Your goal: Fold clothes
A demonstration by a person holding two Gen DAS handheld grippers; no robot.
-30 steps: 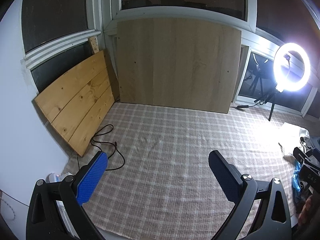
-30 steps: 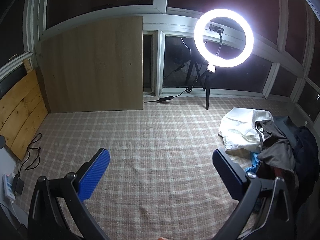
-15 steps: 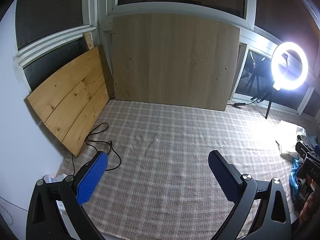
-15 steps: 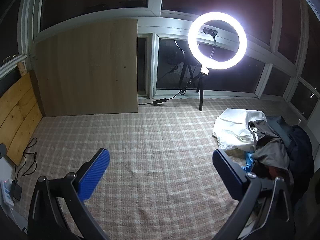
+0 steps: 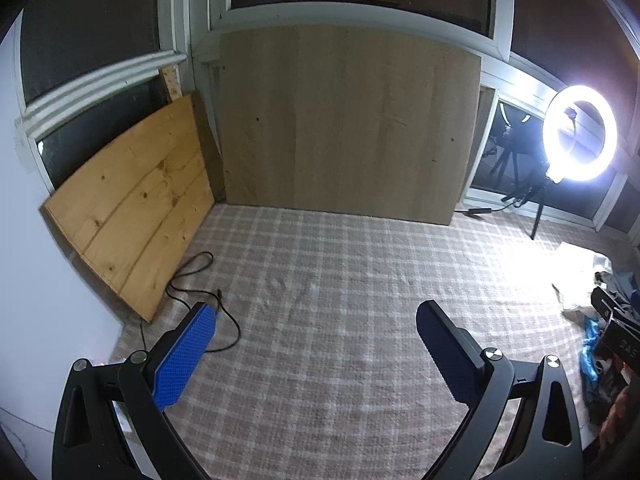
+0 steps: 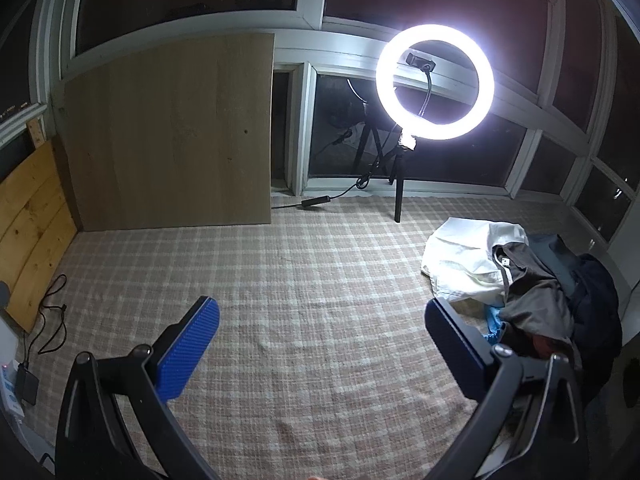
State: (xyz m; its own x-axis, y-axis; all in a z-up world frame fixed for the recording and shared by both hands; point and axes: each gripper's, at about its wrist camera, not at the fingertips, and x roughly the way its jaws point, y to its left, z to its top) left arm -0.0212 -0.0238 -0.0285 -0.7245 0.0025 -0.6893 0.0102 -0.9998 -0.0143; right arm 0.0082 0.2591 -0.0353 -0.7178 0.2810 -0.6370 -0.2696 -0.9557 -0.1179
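A heap of crumpled clothes [image 6: 520, 280], a white cotton garment [image 6: 464, 264] beside grey and dark navy ones, lies at the right edge of the pink-and-cream checked woven mat [image 6: 320, 280]. Both the left tool [image 5: 316, 332] and the right tool [image 6: 322, 324] hang spread wide and empty above the mat. The fabric looks soft, light and floppy; pinching the white garment's free edge seems best. A glowing ring light on a black tripod [image 6: 434, 82] stands just behind the heap, with leaning wooden boards [image 5: 344, 124] and a black cable [image 5: 200, 288] well apart.
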